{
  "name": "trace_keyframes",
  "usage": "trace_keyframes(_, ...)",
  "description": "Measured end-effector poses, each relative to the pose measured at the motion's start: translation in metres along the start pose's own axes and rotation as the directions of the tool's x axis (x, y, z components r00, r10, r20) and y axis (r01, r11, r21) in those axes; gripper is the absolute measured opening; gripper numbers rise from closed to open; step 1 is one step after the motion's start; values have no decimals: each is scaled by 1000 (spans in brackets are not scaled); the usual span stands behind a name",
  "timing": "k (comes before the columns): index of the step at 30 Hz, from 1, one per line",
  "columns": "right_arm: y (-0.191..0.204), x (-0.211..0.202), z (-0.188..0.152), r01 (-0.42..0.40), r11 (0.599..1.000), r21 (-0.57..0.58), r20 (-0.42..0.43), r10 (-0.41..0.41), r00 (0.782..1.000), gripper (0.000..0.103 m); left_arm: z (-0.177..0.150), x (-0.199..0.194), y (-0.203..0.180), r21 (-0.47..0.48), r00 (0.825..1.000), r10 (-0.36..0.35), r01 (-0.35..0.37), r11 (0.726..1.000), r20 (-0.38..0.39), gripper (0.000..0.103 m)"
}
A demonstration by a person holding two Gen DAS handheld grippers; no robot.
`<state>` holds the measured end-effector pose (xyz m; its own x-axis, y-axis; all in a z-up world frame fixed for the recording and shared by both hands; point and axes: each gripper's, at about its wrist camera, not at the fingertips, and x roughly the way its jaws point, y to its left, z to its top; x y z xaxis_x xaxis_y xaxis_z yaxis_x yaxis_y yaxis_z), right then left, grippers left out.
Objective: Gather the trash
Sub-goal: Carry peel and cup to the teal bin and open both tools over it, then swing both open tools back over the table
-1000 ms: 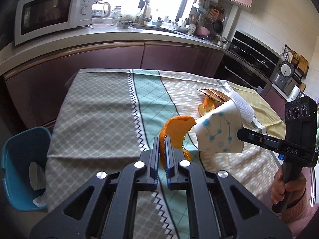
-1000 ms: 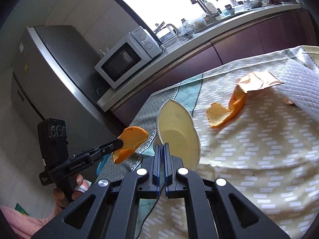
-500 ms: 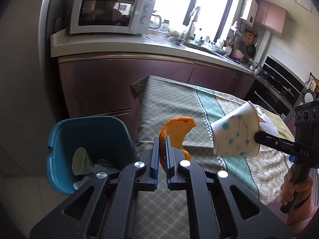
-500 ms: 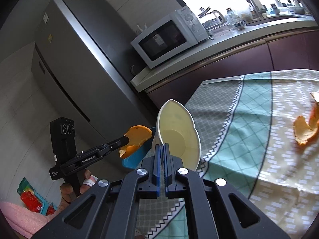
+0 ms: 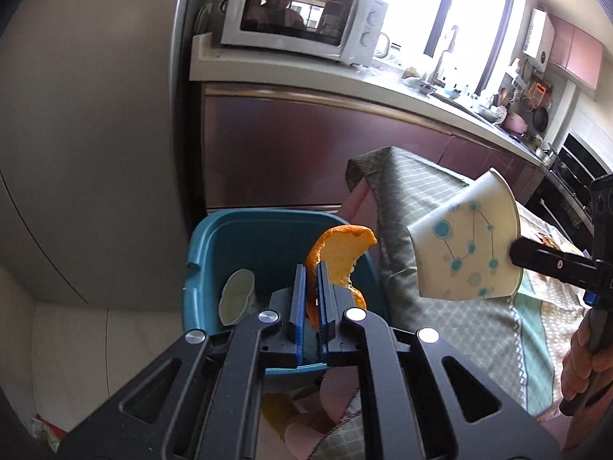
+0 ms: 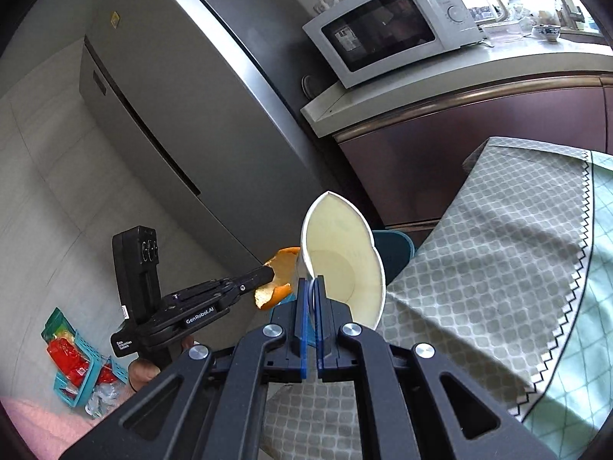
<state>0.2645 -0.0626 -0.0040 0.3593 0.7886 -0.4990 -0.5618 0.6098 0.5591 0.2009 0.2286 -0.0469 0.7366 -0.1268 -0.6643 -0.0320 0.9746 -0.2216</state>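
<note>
Where the table cloth drops off its corner, blue bin on pale floor below, fridge and purple cabinets close behind, left claw clamping orange peel over the bin, right claw pinching flattened paper cup alongside.

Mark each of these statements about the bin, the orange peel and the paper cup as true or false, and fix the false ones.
1. The left gripper is shut on the orange peel. True.
2. The right gripper is empty. False: it pinches the paper cup by its wall.
3. The blue bin already holds a flattened cup. True.
4. The microwave door hangs open. False: it is closed.
5. The paper cup is plain white outside. False: it bears blue dots and lines.
</note>
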Motion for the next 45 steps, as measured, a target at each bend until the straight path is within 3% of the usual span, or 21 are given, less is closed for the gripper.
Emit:
trace_keyframes(11, 3, 67, 15, 59, 998, -8, -92, -60, 994, 2, -14, 44, 30, -47, 995, 57, -62, 997, -87, 6)
trace_keyframes(18, -5, 105, 15, 105, 994, 6, -147, -102, 984, 3, -21, 72, 38, -55, 989, 59, -67, 996, -136, 9)
trace_keyframes(24, -12, 125, 10, 138, 990, 31, -192, -129, 973, 19, -26, 90, 36, -61, 985, 49, -60, 996, -164, 14)
trace_keyframes(34, -18, 93, 2, 115, 993, 41, -156, -107, 982, 24, -23, 81, 13, -34, 993, 6, -10, 999, -121, 17)
trace_keyframes(39, -17, 54, -4, 104, 994, 25, -101, -101, 990, 26, -17, 61, -16, 19, 997, -45, 46, 999, -61, 22)
trace_keyframes(45, -28, -16, -16, 143, 989, 40, -1, -143, 990, 31, -8, 44, -68, 91, 990, -143, 143, 985, -16, 26)
